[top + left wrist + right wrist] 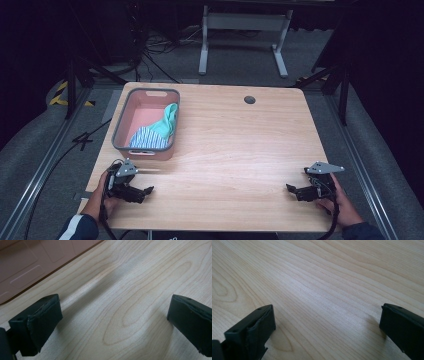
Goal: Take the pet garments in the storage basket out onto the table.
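Two grippers are held low at the near edge of the wooden table [240, 145]: the left gripper [142, 194] and the right gripper [295, 190], both with jaws spread wide and empty. Striped and green cloth [155, 131] lies inside the pink bin [122, 120] at the far left.

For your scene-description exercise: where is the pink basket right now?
In the high view, the pink basket sits at the table's far left corner, holding cloths, just beyond the left gripper.
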